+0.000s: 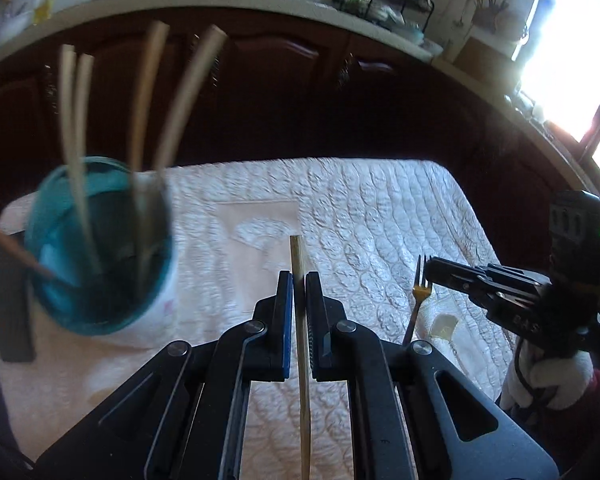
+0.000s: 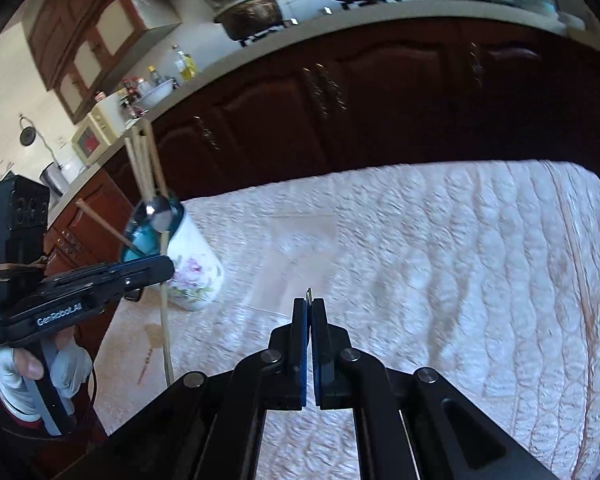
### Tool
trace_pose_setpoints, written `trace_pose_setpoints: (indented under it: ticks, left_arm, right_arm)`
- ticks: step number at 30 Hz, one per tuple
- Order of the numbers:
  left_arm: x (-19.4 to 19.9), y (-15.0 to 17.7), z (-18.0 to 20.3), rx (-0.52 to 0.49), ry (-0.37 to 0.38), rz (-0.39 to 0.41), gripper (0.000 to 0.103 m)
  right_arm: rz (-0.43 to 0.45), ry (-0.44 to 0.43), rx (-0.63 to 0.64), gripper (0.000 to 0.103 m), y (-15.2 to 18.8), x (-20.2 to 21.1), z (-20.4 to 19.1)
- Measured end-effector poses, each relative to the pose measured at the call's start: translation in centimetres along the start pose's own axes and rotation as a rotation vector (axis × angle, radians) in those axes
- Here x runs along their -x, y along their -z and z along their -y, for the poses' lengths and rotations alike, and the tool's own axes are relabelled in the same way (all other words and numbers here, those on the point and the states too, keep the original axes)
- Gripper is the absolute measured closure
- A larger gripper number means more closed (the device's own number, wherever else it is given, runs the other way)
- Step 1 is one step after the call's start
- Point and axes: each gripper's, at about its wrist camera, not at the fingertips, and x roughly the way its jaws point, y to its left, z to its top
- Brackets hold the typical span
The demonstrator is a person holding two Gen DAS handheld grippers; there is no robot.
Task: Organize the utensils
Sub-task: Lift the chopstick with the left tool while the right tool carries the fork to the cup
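Your left gripper (image 1: pixel 299 280) is clenched on a single wooden chopstick (image 1: pixel 302 340) — the stick runs straight up between the blue pads, its blunt end poking out past the fingertips. In the right wrist view the same stick hangs down below that gripper, off the cloth.

Your right gripper (image 2: pixel 309 304) is clamped tight on the handle of a gold fork (image 1: pixel 416 300). From its own camera only a thin metal sliver shows at the fingertips. The left wrist view shows it better: tines up, handle angling down, pinched from the side.

Gloved hand (image 2: pixel 40 364) is wrapped around the left gripper's grip.

Under both: a table with a quilted pale pink cloth (image 2: pixel 440 248), bare across the middle.

Further out, at the cloth's left end, the utensil holder (image 2: pixel 194 272) — a white floral cup, teal inside. Four pale chopsticks (image 1: pixel 76 120) stand in it, plus a brown stick (image 2: pixel 104 226) leaning out left and a metal spoon (image 2: pixel 160 210), bowl up. It's blurred in the left wrist view.

Behind the table: dark wood cabinets (image 2: pixel 340 112) and a countertop (image 1: pixel 220 0) with pans on a stove.
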Motion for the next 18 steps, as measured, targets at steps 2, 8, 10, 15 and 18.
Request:
trace_pose_setpoints:
  ticks: [2, 8, 10, 15, 18]
  left_arm:
    - [1.1, 0.1, -0.4, 0.010, -0.003, 0.016, 0.098]
    - [4.3, 0.4, -1.5, 0.025, -0.009, 0.064, 0.099]
    - [5.0, 0.4, -1.7, 0.034, -0.007, 0.072, 0.099]
    - [6.9, 0.7, -2.7, 0.053, -0.014, 0.103, 0.099]
    - [7.5, 0.7, -2.9, 0.058, -0.022, 0.113, 0.099]
  right_arm:
    - [0.007, -0.009, 0.015, 0.102, -0.4, 0.2, -1.2]
    - [0.016, -0.018, 0.060, 0.102, -1.1, 0.3, -3.6]
    - [0.021, -0.022, 0.068, 0.102, -1.3, 0.5, -4.2]
    - [0.028, -0.029, 0.088, 0.102, -1.9, 0.7, -5.6]
    - [0.029, -0.034, 0.098, 0.102, -2.1, 0.6, -6.0]
